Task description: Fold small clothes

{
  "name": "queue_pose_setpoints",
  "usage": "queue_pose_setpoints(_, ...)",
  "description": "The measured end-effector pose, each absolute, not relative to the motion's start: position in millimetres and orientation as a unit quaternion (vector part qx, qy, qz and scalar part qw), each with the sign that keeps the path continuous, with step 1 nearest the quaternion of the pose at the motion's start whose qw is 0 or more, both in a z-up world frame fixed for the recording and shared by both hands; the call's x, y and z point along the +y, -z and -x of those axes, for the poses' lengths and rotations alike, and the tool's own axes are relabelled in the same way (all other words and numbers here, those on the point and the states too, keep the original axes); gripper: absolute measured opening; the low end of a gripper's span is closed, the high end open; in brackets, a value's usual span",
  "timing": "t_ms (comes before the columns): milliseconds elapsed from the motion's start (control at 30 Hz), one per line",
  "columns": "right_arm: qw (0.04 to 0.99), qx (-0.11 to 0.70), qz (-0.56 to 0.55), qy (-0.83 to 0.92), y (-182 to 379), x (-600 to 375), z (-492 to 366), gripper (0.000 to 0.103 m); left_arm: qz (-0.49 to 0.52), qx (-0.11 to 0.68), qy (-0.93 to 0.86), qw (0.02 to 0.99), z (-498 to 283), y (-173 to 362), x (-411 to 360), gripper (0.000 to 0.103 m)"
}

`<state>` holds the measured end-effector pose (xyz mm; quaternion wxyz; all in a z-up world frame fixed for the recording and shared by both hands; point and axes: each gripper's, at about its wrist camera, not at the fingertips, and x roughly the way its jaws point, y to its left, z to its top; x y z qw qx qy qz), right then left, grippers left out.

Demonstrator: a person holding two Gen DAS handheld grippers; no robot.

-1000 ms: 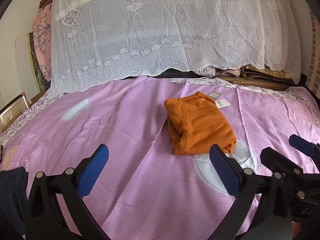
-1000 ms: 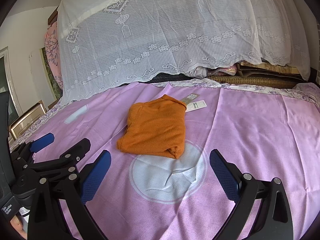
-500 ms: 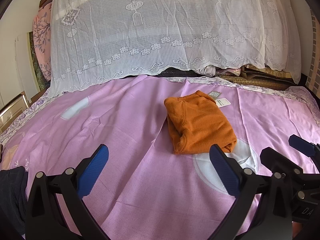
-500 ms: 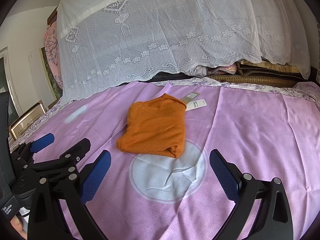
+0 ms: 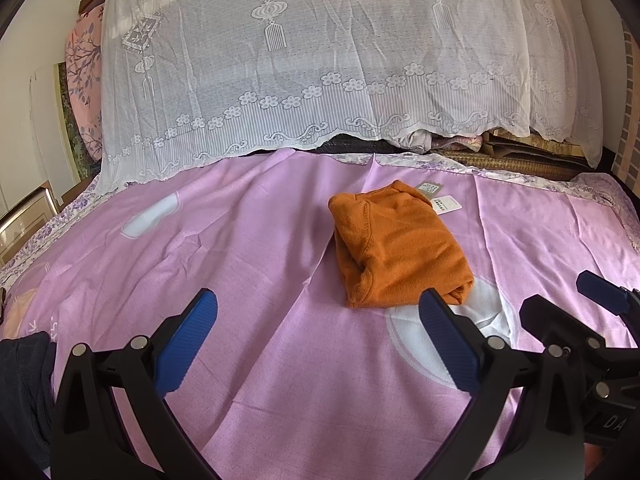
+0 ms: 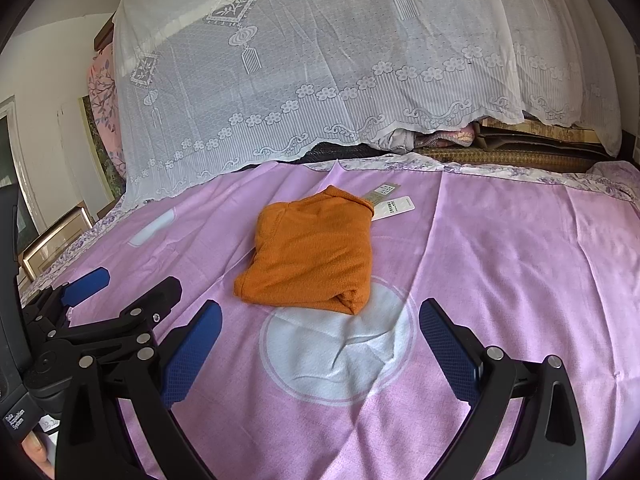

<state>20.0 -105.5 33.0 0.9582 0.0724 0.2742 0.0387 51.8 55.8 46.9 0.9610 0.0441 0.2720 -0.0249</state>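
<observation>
A folded orange knit garment (image 5: 396, 248) lies on the pink bedsheet (image 5: 240, 264), with paper tags (image 5: 444, 204) at its far edge. It also shows in the right wrist view (image 6: 312, 252), its near edge on a white circle print (image 6: 336, 356). My left gripper (image 5: 320, 316) is open and empty, hovering just short of the garment and to its left. My right gripper (image 6: 320, 328) is open and empty, just in front of the garment. Each gripper shows in the other's view, the right one (image 5: 576, 304) and the left one (image 6: 120, 292).
A white lace cover (image 5: 320, 60) hangs over stacked bedding along the far edge of the bed. A dark garment (image 5: 24, 384) lies at the near left. A framed object (image 6: 52, 240) leans beside the bed on the left.
</observation>
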Motion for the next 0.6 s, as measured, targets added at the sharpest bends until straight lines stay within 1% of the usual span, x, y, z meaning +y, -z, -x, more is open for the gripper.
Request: queue_pose_setpoints(600,0.957,0.276,-0.076,-0.04,-32.1,-104.6,-19.9,0.099,-0.033,0.282,0.028,0.958,-52.0,-46.8,54.4,0.098)
